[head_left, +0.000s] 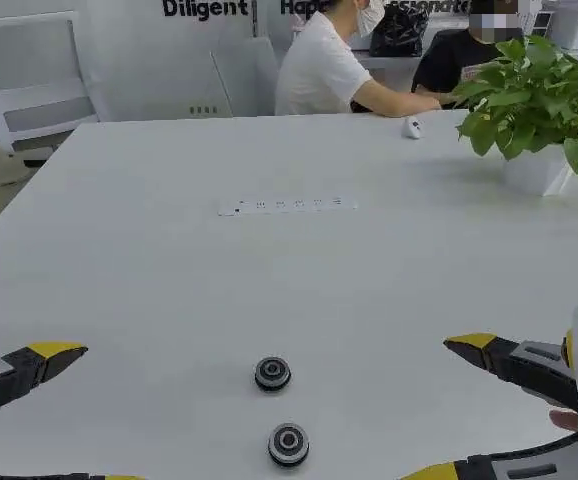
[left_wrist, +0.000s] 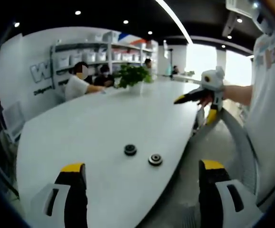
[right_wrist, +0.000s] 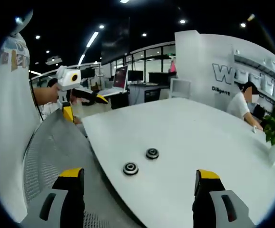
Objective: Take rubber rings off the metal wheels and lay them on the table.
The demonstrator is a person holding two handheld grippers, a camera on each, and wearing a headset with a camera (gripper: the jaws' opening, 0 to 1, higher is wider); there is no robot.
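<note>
Two black-ringed round metal wheels (head_left: pixel 273 373) (head_left: pixel 288 444) near the white desk's (head_left: pixel 269 270) front edge, left tongs (head_left: pixel 89 415) spread empty, right tongs (head_left: pixel 452 405) spread empty.

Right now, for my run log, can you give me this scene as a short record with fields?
wheels: two, a far wheel and a near wheel, flat on the table, apart
rings: dark rims seem on both wheels
left gripper: open, empty, left of the wheels
right gripper: open, empty, right of the wheels
background: plant, power strip
</note>
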